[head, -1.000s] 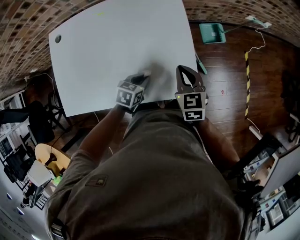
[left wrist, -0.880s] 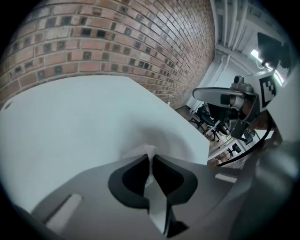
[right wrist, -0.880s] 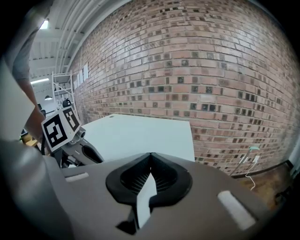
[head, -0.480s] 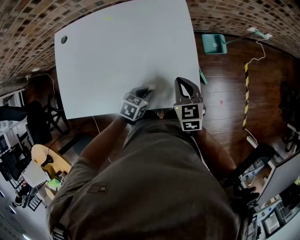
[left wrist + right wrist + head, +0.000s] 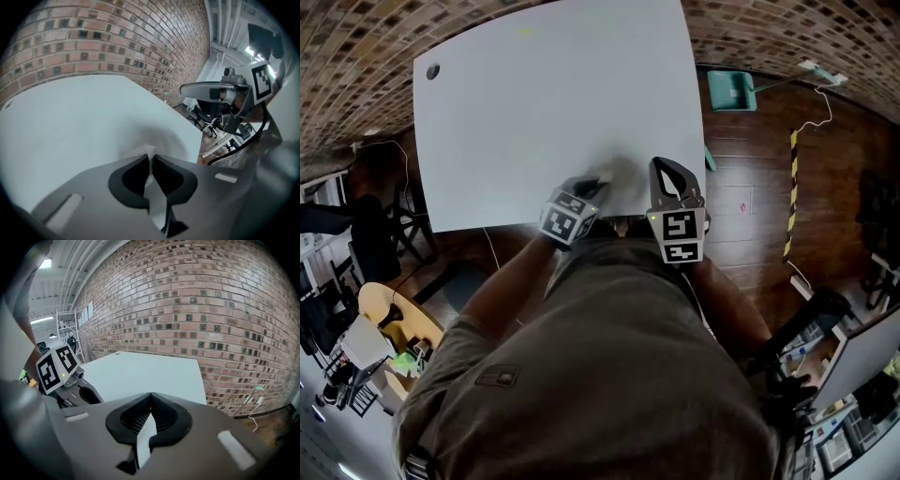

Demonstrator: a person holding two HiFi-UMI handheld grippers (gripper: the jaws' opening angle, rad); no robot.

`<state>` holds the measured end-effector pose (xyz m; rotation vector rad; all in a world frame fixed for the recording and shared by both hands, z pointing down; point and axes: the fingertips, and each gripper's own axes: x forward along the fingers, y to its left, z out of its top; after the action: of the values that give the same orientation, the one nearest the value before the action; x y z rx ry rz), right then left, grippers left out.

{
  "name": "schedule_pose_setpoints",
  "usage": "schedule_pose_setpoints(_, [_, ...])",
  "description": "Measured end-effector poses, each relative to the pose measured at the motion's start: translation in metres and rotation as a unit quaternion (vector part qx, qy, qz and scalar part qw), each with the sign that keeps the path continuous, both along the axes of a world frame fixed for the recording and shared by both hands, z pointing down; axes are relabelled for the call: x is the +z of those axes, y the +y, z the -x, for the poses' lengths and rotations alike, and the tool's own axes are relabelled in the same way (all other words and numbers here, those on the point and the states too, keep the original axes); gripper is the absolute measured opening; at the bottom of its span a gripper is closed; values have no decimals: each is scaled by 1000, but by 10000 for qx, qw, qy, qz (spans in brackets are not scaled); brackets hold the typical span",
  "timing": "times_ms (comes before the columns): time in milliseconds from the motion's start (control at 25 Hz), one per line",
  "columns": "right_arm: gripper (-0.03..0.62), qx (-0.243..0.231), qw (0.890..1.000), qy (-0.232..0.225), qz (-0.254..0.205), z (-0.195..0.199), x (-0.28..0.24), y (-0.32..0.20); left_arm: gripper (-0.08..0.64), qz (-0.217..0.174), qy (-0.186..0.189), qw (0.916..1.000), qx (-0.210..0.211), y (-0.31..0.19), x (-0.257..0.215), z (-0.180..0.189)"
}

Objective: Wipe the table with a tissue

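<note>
My left gripper (image 5: 151,158) is clamped on the crumpled white tissue (image 5: 146,151), on the white rectangular table (image 5: 544,103) nr its near edge. Soft, tears easily, so best pinched at the bunch. Right gripper (image 5: 150,397) closed w/ nothing in it.

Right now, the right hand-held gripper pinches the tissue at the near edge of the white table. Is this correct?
No. It is the left hand-held gripper that pinches the tissue at the near edge of the white table; the left gripper view shows it between the jaws.

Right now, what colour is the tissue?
White. The tissue shows best in the left gripper view, pinched between the jaws.
</note>
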<state>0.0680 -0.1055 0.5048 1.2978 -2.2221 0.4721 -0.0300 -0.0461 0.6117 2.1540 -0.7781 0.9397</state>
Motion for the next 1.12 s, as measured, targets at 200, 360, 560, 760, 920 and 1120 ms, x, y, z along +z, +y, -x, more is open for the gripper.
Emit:
schedule_pose_setpoints(200, [15, -93, 10000, 11, 4, 7, 0, -2, 25, -9, -29, 9996, -292, -3, -3, 18])
schedule_pose_setpoints(360, [15, -177, 9998, 2, -5, 13, -1, -3, 25, -84, -68, 9978, -648, -9, -2, 41])
schedule_pose_setpoints(560, [15, -235, 9997, -6, -23, 18, -2, -5, 25, -62, -124, 9955, -940, -12, -5, 57])
schedule_pose_setpoints(760, [15, -203, 9998, 29, 2, 15, 0, -4, 25, -158, -251, 9948, -971, -13, -7, 57])
schedule_pose_setpoints(920, [15, -118, 9999, 64, 47, 8, 4, -2, 25, -164, -216, 9952, -937, -14, -4, 53])
schedule_pose_setpoints(1120, [15, 24, 9999, 116, 101, -2, 8, 1, 25, -180, -173, 9969, -748, -18, -2, 37])
